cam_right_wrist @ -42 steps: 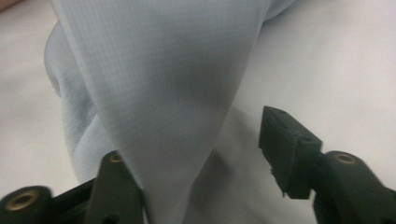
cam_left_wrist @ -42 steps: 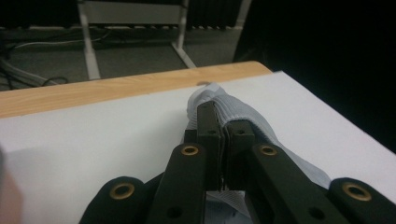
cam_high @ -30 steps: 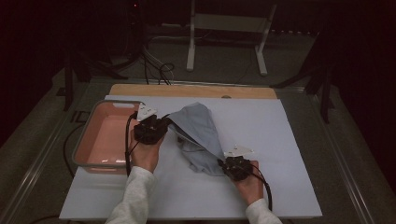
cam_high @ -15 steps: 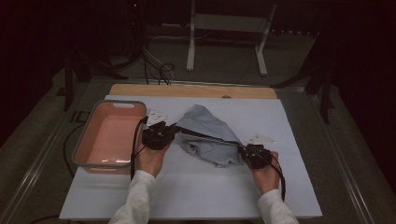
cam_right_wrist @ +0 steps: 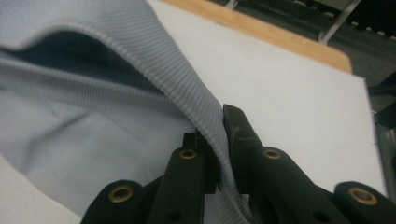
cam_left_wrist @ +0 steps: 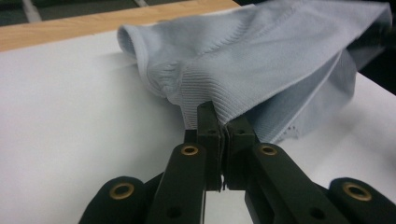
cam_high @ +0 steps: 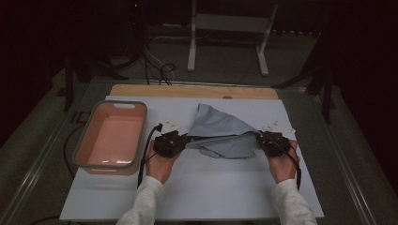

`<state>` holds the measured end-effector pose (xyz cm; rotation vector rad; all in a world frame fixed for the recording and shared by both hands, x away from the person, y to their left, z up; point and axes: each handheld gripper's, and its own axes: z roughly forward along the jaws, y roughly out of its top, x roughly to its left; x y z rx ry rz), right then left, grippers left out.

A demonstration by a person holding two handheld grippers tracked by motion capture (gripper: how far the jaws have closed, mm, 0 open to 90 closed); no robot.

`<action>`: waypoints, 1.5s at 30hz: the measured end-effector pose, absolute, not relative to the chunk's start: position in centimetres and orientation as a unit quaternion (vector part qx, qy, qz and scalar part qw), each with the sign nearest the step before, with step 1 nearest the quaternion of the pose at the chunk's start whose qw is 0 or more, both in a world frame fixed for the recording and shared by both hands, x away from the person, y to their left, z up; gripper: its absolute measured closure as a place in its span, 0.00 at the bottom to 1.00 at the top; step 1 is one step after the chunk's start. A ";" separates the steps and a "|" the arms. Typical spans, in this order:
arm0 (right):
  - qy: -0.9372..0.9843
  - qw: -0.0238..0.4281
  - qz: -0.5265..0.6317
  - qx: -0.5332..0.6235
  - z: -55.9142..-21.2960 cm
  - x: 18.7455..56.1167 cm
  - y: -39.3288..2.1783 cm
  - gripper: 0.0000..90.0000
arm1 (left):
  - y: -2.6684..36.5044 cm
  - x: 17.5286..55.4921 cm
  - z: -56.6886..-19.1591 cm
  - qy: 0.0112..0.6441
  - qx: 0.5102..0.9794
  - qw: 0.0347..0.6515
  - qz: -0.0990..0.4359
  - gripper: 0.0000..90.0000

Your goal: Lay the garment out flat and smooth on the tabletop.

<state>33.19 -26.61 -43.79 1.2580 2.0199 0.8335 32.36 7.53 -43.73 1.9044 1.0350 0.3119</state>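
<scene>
A pale blue ribbed garment [cam_high: 220, 133] hangs stretched above the white counter [cam_high: 197, 197], its hem clamped in the closed left tongs [cam_high: 184, 143] and right tongs [cam_high: 261, 139]; keeping even tension should lay it flat.

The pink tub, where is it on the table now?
In the high view the pink tub stands at the left side of the white table, just left of the left gripper and apart from the grey cloth.
</scene>
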 end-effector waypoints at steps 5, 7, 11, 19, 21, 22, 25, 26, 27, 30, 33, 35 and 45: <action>0.782 0.289 0.317 0.452 -43.5 32.4 -26.3 0.93 | 8.6 31.5 -43.5 0.425 0.770 0.458 0.129 0.98; 0.793 0.275 0.323 0.438 -43.7 31.8 -26.0 0.92 | 9.3 31.0 -43.3 0.425 0.771 0.456 0.132 0.98; 0.807 0.253 0.339 0.413 -43.9 30.6 -25.2 0.89 | 10.8 29.8 -43.2 0.428 0.772 0.449 0.137 0.98; 0.829 0.197 0.363 0.377 -43.8 28.7 -23.9 0.49 | 12.5 27.6 -44.7 0.427 0.778 0.442 0.134 0.98; 0.830 0.188 0.371 0.372 -43.6 28.1 -23.9 0.43 | 12.7 27.3 -45.2 0.427 0.779 0.439 0.132 0.98; 0.830 0.183 0.376 0.370 -43.5 27.8 -24.0 0.41 | 12.9 27.1 -45.4 0.424 0.782 0.437 0.131 0.98; 0.826 0.175 0.392 0.365 -43.1 27.0 -24.3 0.35 | 13.1 26.5 -45.8 0.419 0.786 0.435 0.131 0.98; 0.823 0.174 0.398 0.366 -43.0 26.7 -24.5 0.35 | 13.2 26.3 -45.9 0.419 0.786 0.435 0.132 0.98; 0.819 0.174 0.403 0.370 -42.9 26.5 -24.7 0.34 | 13.3 26.0 -46.1 0.417 0.788 0.433 0.133 0.98; 0.801 0.171 0.429 0.380 -42.6 25.9 -25.5 0.35 | 13.6 25.3 -46.5 0.418 0.787 0.434 0.130 0.98; 0.787 0.167 0.448 0.390 -42.7 25.6 -26.1 0.39 | 14.0 24.7 -46.9 0.421 0.787 0.432 0.128 0.98; 0.784 0.166 0.445 0.399 -43.2 25.5 -26.2 0.42 | 14.2 24.4 -47.0 0.421 0.788 0.431 0.127 0.98; 0.788 0.152 0.389 0.452 -47.3 27.6 -25.0 0.43 | 14.8 23.8 -47.2 0.423 0.785 0.434 0.128 0.98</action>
